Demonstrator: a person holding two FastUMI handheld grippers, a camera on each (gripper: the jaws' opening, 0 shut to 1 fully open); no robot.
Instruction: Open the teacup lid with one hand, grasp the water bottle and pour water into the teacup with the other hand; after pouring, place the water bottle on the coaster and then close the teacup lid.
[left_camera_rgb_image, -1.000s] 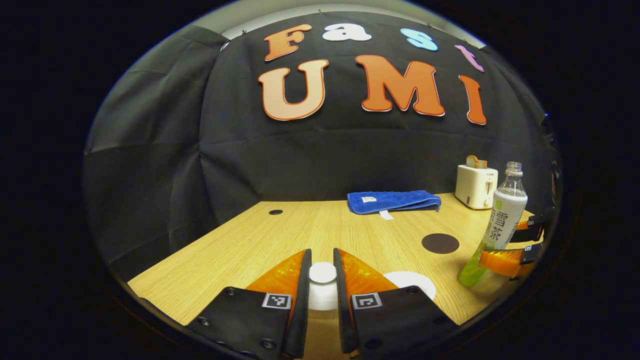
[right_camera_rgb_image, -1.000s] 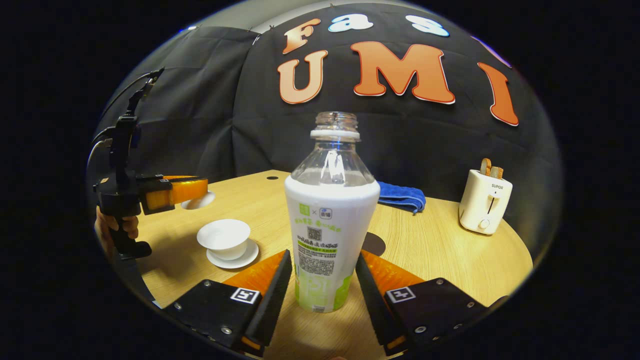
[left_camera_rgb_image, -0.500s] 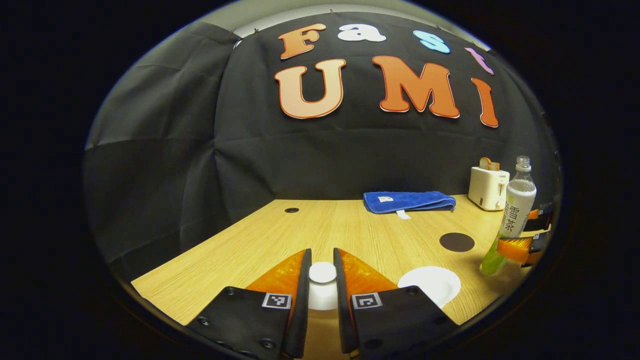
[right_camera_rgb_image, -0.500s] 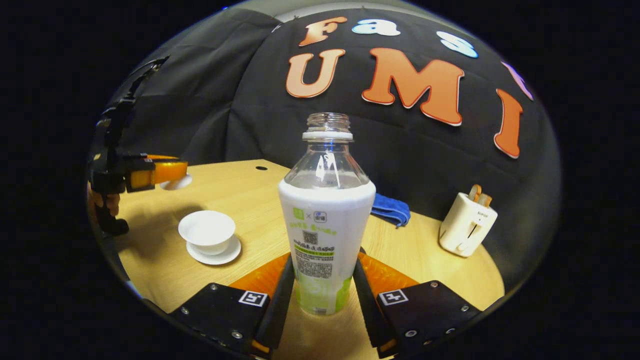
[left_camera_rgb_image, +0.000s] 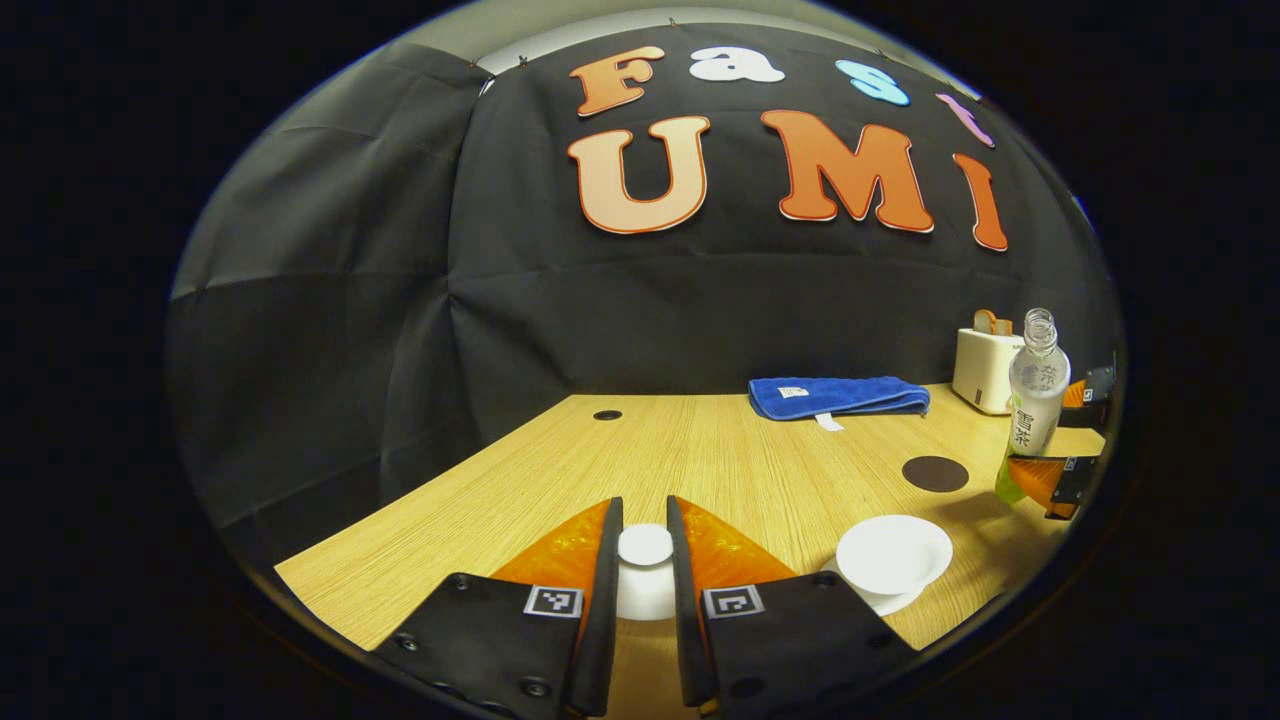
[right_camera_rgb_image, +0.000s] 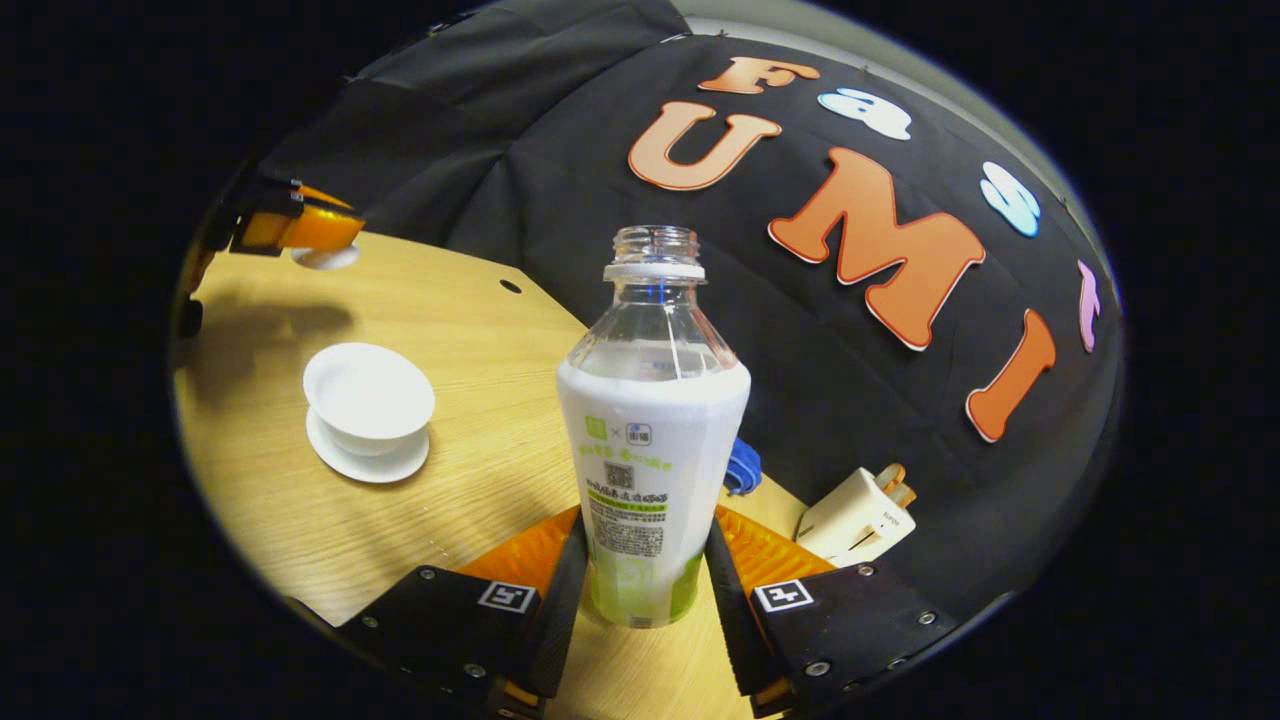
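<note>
Plastic water bottle (right_camera_rgb_image: 652, 430) upright, mouth up

A pale wood-grain worktop (left_camera_rgb_image: 700, 450) runs back to the black cloth wall (left_camera_rgb_image: 400, 300). A blue folded towel (left_camera_rgb_image: 838, 396) lies near the far edge, a small white tag at its front. Just right of it stands a cream toaster (left_camera_rgb_image: 982, 370) — toast poking from its slots. A small dark hole (left_camera_rgb_image: 606, 414) marks the worktop far left.

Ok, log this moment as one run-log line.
stage: pre-pour | left gripper: jaws shut on teacup lid, held off cup | right gripper: jaws shut on water bottle, uncapped | teacup: open, on saucer | coaster: bare
</note>
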